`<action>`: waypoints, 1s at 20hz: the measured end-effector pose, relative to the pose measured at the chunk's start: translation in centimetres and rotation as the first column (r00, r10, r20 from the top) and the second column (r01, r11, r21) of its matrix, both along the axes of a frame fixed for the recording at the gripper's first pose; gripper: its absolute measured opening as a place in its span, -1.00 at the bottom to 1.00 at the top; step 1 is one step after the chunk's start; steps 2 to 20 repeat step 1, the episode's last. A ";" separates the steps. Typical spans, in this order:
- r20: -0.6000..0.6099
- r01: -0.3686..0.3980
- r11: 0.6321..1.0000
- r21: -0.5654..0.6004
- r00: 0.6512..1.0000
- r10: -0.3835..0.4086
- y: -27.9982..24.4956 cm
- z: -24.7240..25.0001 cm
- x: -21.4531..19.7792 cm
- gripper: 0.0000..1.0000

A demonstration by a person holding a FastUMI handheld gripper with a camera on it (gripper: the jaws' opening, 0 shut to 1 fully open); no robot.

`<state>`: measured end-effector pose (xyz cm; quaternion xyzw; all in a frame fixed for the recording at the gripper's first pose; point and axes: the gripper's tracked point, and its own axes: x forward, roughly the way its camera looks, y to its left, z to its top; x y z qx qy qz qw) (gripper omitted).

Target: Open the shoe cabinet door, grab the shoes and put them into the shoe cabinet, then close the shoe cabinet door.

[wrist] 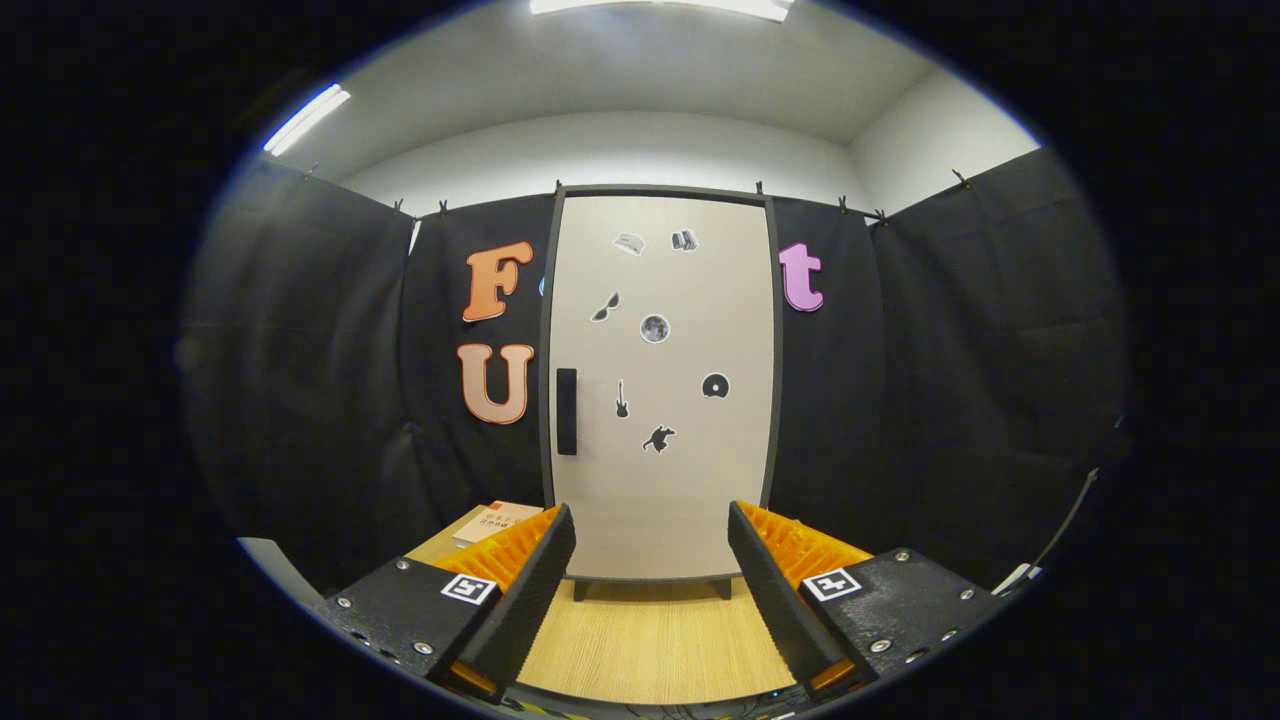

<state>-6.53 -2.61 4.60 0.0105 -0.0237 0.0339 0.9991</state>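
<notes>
- A box (pixel 497 520) lies flat on the table (pixel 650 640) at the left, beyond the left finger (pixel 530 590), partly hidden by it; its top is pale with an orange band.
- The left finger is black with a ribbed inner face, an orange ridged backing and a square black-and-white marker on its block.
- The gripper (pixel 652 560) is held level and spread wide, with bare wooden table between the fingers and nothing in its grasp.
- The cabinet (pixel 660 390) stands upright on the table straight ahead, beyond the fingers and centred between them, its back against the black cloth.
- Its door (pixel 700 480) is shut: one tall, plain beige panel set in a thin dark frame.
- A black vertical handle (pixel 566 411) sits on the door's left edge, a little below mid-height.
- Small stickers (pixel 654 328) are scattered over the upper and middle door: sunglasses, a round grey disc, a guitar, a black record and a dark running figure, plus two small ones near the top that are too small to tell.
- Two short dark feet (pixel 722 587) lift the cabinet just off the table.
- The right finger (pixel 775 590) mirrors the left, with the same ribbing, orange backing and marker.
- A thin cable (pixel 1060 525) runs down the cloth at the far right.
</notes>
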 end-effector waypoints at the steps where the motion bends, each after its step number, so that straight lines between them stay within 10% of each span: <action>1: 0.003 0.004 1.000 -0.005 1.000 -0.004 -0.2 0.0 0.0 0.91; 20: 0.003 0.004 1.000 -0.005 1.000 -0.004 -0.2 0.0 0.0 0.91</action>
